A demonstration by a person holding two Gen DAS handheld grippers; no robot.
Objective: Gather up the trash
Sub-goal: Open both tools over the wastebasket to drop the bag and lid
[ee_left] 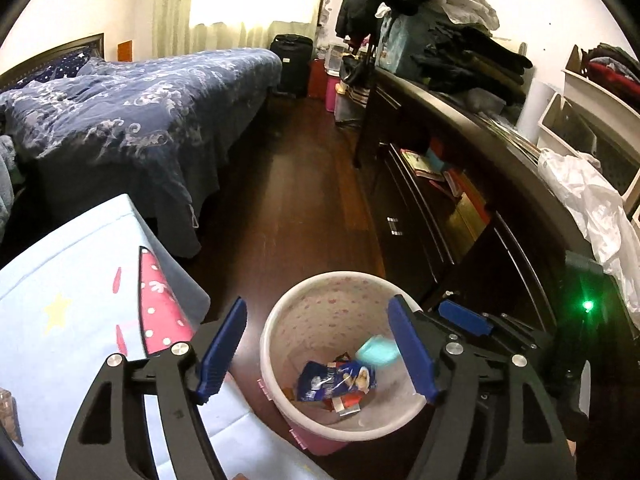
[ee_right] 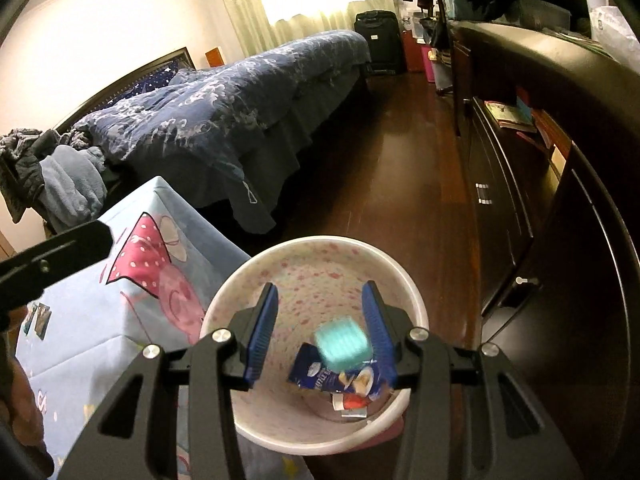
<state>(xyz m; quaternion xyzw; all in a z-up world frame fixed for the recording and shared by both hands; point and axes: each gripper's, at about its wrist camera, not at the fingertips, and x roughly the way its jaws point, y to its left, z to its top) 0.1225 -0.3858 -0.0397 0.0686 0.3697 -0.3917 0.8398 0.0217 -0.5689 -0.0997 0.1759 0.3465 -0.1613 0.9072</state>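
1. hovering above the trash bin (ee_right: pixel 224 304), both grippers point down into its open mouth; the bin is the landmark for all that follows.
2. the left gripper (ee_left: pixel 316 354) has its jaws wide apart with nothing between them.
3. the right gripper (ee_right: pixel 318 336) has its jaws partly apart; the teal block (ee_right: pixel 341 345) shows between them, blurred, and appears to touch neither pad, so it looks to be in free fall into the bin.
4. on the bin's floor lie a blue snack wrapper (ee_right: pixel 320 376) and small red and white scraps (ee_right: pixel 350 404).
5. the block looks light and somewhat soft, like a sponge or eraser; a grip across its flat sides would hold it best.
6. the wrapper is thin, crinkly and slippery; pinch a crumpled fold, not a flat face.
7. left of the bin stands a table (ee_right: pixel 100 320) under a pale blue cartoon cloth; beyond the bin runs dark wooden floor (ee_right: pixel 384 184), with a bed (ee_right: pixel 224 112) further off to the left.
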